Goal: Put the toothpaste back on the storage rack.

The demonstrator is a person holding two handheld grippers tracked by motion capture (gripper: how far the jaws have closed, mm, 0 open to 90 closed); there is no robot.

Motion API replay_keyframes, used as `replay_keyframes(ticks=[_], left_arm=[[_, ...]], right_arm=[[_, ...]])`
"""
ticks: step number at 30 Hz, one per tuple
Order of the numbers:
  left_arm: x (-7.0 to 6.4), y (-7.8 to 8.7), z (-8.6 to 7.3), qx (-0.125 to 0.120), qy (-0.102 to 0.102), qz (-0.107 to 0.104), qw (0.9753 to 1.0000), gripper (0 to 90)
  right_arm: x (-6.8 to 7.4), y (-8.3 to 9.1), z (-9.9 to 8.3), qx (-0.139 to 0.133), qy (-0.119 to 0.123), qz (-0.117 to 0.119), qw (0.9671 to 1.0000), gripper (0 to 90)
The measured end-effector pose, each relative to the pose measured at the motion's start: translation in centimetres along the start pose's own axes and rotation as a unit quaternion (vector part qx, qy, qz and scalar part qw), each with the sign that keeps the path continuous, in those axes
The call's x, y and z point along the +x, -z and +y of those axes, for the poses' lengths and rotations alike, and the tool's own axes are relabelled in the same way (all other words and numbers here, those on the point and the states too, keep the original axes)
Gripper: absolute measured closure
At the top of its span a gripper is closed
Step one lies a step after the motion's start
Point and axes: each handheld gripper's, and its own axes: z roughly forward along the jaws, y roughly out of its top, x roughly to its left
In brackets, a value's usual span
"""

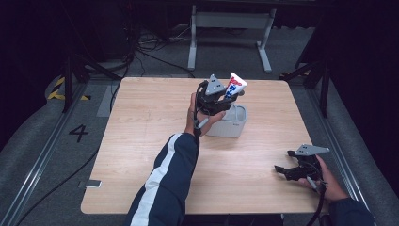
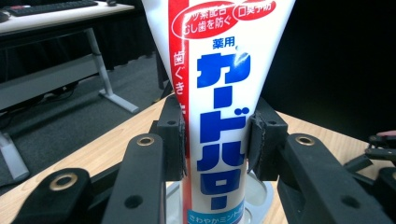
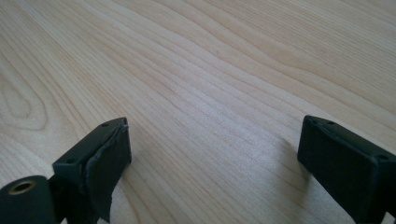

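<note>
The left gripper (image 1: 225,96) clamps a toothpaste tube (image 2: 219,116) around its lower body, above the grey holder (image 1: 233,125) mid-tabletop (image 1: 141,141); light and squashy, it likely suits a gentle hold near the stiffer cap end, while the right gripper (image 1: 288,172) rests wide open, empty

A lab: wooden table (image 1: 155,155) on grey floor (image 1: 42,136) with rails (image 1: 37,155), loose cables (image 1: 150,52), black surroundings.

- My left gripper (image 1: 225,96) is raised mid-table, forearm stretched forward, jaws clamped shut on something.
- My right gripper (image 1: 282,170) sits low near me, jaws spread wide.
</note>
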Motion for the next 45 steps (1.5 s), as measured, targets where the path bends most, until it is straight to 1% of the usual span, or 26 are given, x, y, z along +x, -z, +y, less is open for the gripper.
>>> replay_keyframes(ticks=[2, 4, 6, 10, 13, 15, 16, 18, 20, 28, 33, 35, 39, 42, 43, 44, 45], left_arm=[[0.2, -0.2, -0.2, -0.002, 0.002, 0.002, 1.0, 64.0], [0.4, -0.3, -0.2, -0.001, 0.004, -0.003, 1.0, 63.9], [0.6, -0.5, -0.3, -0.005, 0.002, -0.005, 1.0, 63.8], [0.9, -1.0, -0.5, -0.008, 0.011, -0.009, 0.9999, 63.7], [1.0, -1.4, -0.8, -0.006, 0.014, -0.007, 0.9999, 63.7], [1.1, -1.4, -0.9, -0.005, 0.012, -0.007, 0.9999, 63.7], [1.1, -1.6, -1.1, -0.007, 0.015, -0.006, 0.9998, 63.7], [1.2, -1.7, -1.3, -0.004, 0.021, -0.009, 0.9997, 63.6], [1.3, -1.9, -1.6, -0.005, 0.021, -0.013, 0.9997, 63.6], [1.3, -2.3, -2.4, 0.009, 0.022, -0.017, 0.9996, 63.2], [1.2, -2.4, -2.7, 0.019, 0.021, -0.017, 0.9995, 63.0], [1.2, -2.5, -2.7, 0.021, 0.017, -0.017, 0.9995, 62.9], [1.1, -2.4, -2.9, 0.032, 0.014, -0.011, 0.9993, 62.7], [1.1, -2.4, -3.0, 0.039, 0.009, -0.003, 0.9992, 62.5], [1.2, -2.4, -3.1, 0.04, 0.006, -0.005, 0.9992, 62.6], [1.1, -2.4, -3.1, 0.043, 0.011, -0.006, 0.999, 62.5], [1.1, -2.4, -3.1, 0.046, 0.009, -0.006, 0.9989, 62.5]], right_arm=[[0.0, 0.0, 0.0, 0.0, 0.0, 0.0, 1.0, 10.0], [0.0, 0.0, 0.0, 0.0, 0.0, 0.0, 1.0, 10.0], [0.0, 0.0, 0.0, 0.0, 0.001, 0.0, 1.0, 10.0], [0.0, 0.0, 0.0, 0.0, 0.001, 0.0, 1.0, 10.0], [0.0, 0.0, 0.0, 0.0, 0.001, 0.0, 1.0, 10.0], [0.0, 0.0, 0.0, 0.0, 0.001, 0.0, 1.0, 10.0], [0.0, 0.0, 0.0, 0.0, 0.001, 0.0, 1.0, 10.0], [0.0, 0.0, 0.0, -0.001, 0.001, 0.0, 1.0, 10.0], [0.0, 0.0, 0.0, -0.001, 0.001, 0.0, 1.0, 10.0], [0.0, 0.0, 0.0, -0.001, 0.002, 0.0, 1.0, 10.0], [0.0, 0.0, 0.0, 0.0, 0.002, 0.0, 1.0, 10.0], [0.0, 0.0, 0.0, -0.001, 0.002, 0.0, 1.0, 10.0], [0.0, 0.0, 0.0, -0.001, 0.002, 0.0, 1.0, 10.0], [0.0, 0.0, 0.0, -0.001, 0.002, 0.0, 1.0, 10.0], [0.0, 0.0, 0.0, 0.0, 0.002, 0.0, 1.0, 10.0], [0.0, 0.0, 0.0, 0.0, 0.002, 0.0, 1.0, 10.0], [0.0, 0.0, 0.0, 0.0, 0.002, 0.0, 1.0, 10.0]])
